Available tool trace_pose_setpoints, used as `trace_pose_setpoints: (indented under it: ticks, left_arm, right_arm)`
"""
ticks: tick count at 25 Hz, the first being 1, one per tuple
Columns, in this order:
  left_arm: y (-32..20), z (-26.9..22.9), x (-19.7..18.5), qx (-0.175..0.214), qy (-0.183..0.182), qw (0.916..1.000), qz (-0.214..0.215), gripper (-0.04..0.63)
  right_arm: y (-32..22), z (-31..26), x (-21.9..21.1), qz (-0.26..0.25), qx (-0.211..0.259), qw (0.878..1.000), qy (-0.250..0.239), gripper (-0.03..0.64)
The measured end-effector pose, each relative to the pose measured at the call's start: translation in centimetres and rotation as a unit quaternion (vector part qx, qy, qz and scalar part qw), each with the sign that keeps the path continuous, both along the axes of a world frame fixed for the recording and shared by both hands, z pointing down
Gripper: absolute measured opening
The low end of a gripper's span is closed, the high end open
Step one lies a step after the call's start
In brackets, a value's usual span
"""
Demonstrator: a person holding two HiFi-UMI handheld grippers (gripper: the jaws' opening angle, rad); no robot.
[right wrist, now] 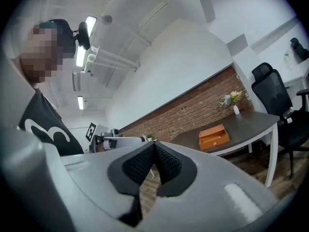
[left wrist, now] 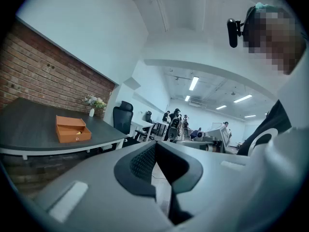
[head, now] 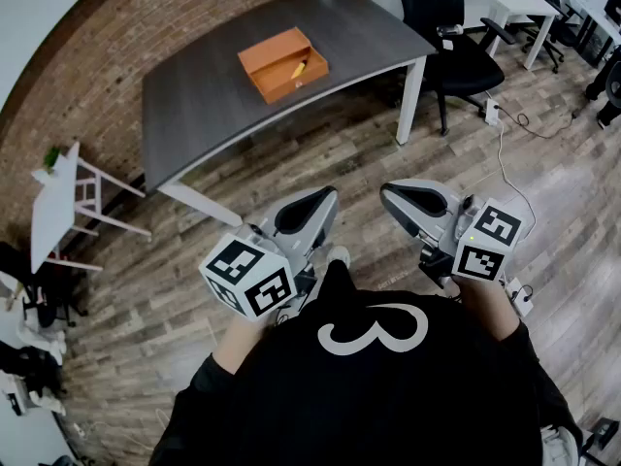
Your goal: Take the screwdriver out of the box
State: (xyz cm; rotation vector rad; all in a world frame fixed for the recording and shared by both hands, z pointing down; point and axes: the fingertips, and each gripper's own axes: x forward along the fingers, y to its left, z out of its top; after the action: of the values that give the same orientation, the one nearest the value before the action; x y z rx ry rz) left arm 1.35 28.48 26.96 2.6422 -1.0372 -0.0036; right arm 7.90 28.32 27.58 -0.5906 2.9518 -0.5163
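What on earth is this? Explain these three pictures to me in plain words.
There is no robot here. A person stands holding a gripper in each hand: the left gripper and the right gripper. The cubes with square markers are part of them. One picture comes from a camera on the person's head, looking down. The other two come from cameras riding on each gripper, looking along its jaws. Both grippers are shut and hold nothing. Ahead stands a dark table with an open orange box on it. The yellow-handled screwdriver lies inside, untouched.
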Motion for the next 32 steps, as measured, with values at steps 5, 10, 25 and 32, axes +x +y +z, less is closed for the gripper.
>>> trace_pose_setpoints:
  ticks: [5, 10, 25, 32]
  left_arm:
    - [0.1, -0.7, 0.3, 0.004, -0.008, 1.0000, 0.000, 0.015]
    - [-0.6, -0.6, 0.3, 0.002, -0.018, 0.9998, -0.002, 0.015]
    - [-10.1, 1.5, -2.3, -0.021, -0.001, 0.9998, -0.003, 0.015]
    - [-19.4, 2.5, -4.8, -0.054, 0.004, 0.9985, -0.002, 0.014]
  right_arm:
    - [0.0, -0.3, 0.2, 0.000, 0.001, 1.000, -0.006, 0.002]
    - [-1.1, -0.3, 0.6, 0.010, 0.000, 1.000, -0.015, 0.002]
    - [-10.3, 1.1, -0.9, 0.035, -0.029, 0.999, -0.019, 0.002]
    - [-19.1, 1.9, -3.1, 0.046, -0.061, 0.997, -0.015, 0.002]
